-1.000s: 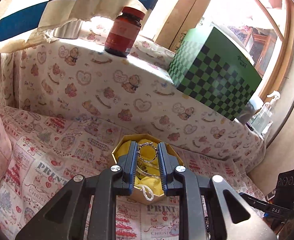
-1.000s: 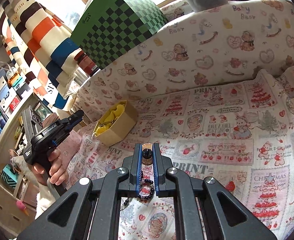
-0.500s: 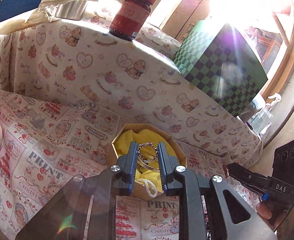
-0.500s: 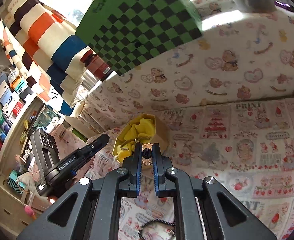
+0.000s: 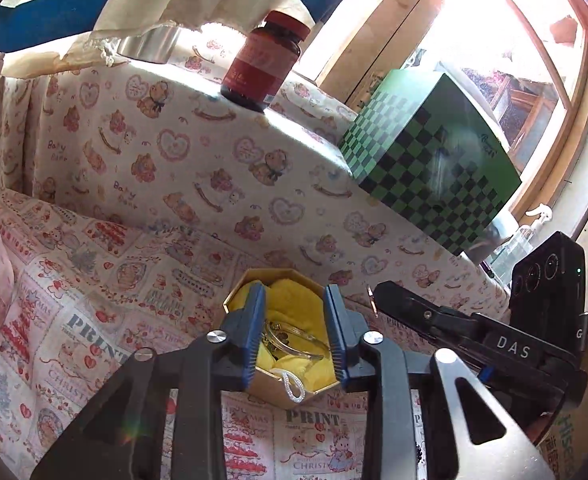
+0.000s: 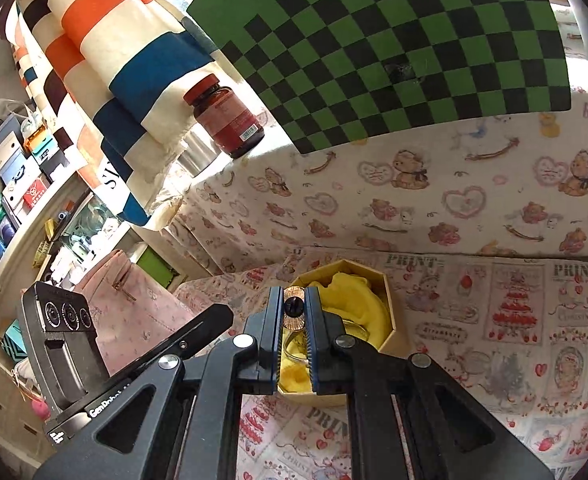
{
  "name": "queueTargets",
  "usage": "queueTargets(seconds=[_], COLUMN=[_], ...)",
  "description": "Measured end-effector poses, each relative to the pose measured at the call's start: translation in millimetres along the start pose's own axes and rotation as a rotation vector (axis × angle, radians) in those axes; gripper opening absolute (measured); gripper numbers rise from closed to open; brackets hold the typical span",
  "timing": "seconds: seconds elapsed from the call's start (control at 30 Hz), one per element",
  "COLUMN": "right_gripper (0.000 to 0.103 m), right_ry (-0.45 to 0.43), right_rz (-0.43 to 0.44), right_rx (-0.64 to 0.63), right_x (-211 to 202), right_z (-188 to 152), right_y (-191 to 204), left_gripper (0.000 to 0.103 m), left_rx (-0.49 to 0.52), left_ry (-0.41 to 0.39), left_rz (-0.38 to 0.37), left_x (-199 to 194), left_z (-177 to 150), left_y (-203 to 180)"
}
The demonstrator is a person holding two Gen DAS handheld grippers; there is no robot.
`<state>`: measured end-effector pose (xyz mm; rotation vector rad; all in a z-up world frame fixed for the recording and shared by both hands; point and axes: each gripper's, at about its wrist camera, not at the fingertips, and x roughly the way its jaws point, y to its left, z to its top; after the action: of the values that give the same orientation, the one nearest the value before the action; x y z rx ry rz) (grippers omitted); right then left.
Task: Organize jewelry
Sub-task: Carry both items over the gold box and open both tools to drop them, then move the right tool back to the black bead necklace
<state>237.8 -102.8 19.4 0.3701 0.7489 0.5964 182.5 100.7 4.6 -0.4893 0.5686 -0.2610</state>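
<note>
A gold octagonal jewelry box (image 5: pixel 270 389) with yellow lining (image 5: pixel 294 300) sits on the printed cloth. Thin bangles (image 5: pixel 294 340) lie inside it and a white cord (image 5: pixel 292 387) hangs over its front wall. My left gripper (image 5: pixel 294 312) is open over the box, its fingers astride the bangles and holding nothing. In the right wrist view the box (image 6: pixel 387 292) lies just ahead. My right gripper (image 6: pixel 294 307) is shut on a round rose-gold piece with a black center (image 6: pixel 294 307), held over the box's near edge. The right gripper's body (image 5: pixel 473 340) shows in the left wrist view.
A raised ledge draped in bear-print cloth (image 5: pixel 214 168) backs the box. On it stand a red-brown pill bottle (image 5: pixel 264 64), a steel cup (image 5: pixel 146 46) and a green checkered box (image 5: pixel 433 172). A striped cloth (image 6: pixel 106 60) hangs left. A pink bag (image 6: pixel 130 304) sits beside.
My left gripper opened and let the chain bracelet go into the box. My right gripper moved up over the box with the round piece, leaving the dark bead bracelet behind.
</note>
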Motion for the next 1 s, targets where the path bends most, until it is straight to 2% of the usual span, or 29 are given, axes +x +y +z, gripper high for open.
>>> queueTargets(seconds=[0.07, 0.13, 0.17, 0.2, 0.27, 0.33, 0.4, 0.5, 0.57, 0.6, 0.67, 0.77, 0.9, 1.0], right_gripper=[0.015, 0.034, 0.054, 0.065, 0.066, 0.072, 0.084, 0.086, 0.088, 0.088, 0.088, 0.088, 0.088, 0.088], right_ry=[0.005, 0.001, -0.019, -0.045, -0.075, -0.092, -0.137, -0.192, -0.225, -0.24, -0.248, -0.227, -0.211, -0.201], right_rz=[-0.024, -0.037, -0.044, -0.062, -0.102, -0.145, -0.208, -0.316, -0.393, -0.427, -0.451, -0.49, -0.484, -0.444], right_rx=[-0.028, -0.043, -0.046, -0.05, -0.066, -0.084, -0.111, -0.171, -0.226, -0.253, -0.304, -0.372, -0.414, -0.393], right_x=[1, -2, -7, -14, -28, -42, -60, -88, -102, -109, -119, -128, -135, -138], right_z=[-1, -1, -2, -3, -5, -7, -11, -19, -25, -29, -36, -49, -66, -75], right_y=[3, 3, 2, 0, -3, -7, -9, -7, -1, 2, 8, 15, 17, 12], left_gripper=[0.034, 0.041, 0.043, 0.043, 0.045, 0.049, 0.054, 0.066, 0.081, 0.084, 0.094, 0.102, 0.102, 0.102], left_rx=[0.009, 0.011, 0.008, 0.008, 0.02, 0.047, 0.066, 0.129, 0.216, 0.258, 0.312, 0.342, 0.35, 0.342], left_ry=[-0.018, -0.023, -0.022, -0.019, -0.03, -0.052, -0.068, -0.109, -0.158, -0.192, -0.251, -0.341, -0.415, -0.427], left_rz=[0.006, 0.01, 0.005, -0.001, 0.003, 0.017, 0.021, 0.04, 0.084, 0.1, 0.119, 0.186, 0.202, 0.193], left_x=[-5, -8, -8, -9, -13, -18, -23, -34, -43, -50, -61, -75, -91, -94], left_z=[2, 3, 4, 4, 4, 3, 1, -2, -7, -10, -15, -20, -23, -24], left_y=[-1, -2, -3, -4, -8, -15, -21, -36, -52, -60, -73, -84, -88, -89])
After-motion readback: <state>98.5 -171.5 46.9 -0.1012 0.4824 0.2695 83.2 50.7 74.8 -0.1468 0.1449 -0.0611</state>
